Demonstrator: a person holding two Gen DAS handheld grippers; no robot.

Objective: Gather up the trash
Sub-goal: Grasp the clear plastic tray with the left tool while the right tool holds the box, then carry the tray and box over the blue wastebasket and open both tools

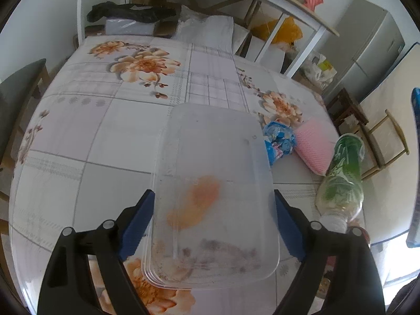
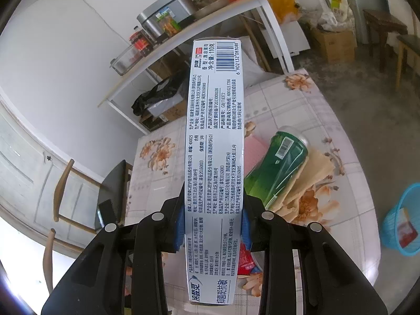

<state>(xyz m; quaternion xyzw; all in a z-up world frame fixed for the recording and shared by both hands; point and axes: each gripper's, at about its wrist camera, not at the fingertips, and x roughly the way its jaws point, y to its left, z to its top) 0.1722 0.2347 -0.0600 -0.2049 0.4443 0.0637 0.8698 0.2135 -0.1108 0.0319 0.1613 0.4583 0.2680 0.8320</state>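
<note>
A clear plastic food container, smeared with orange and brown residue, lies over the flowered tablecloth. My left gripper straddles it, jaws wide, with a blue pad against each long side. My right gripper is shut on a long white toothpaste box and holds it lengthwise above the table. A green plastic bottle lies on its side to the right of the container, also visible as the green bottle past the box.
A crumpled blue wrapper and a pink foam net lie beside the container. Brown paper lies under the bottle and a red wrapper below the box. A blue waste basket stands on the floor right of the table. Chairs flank it.
</note>
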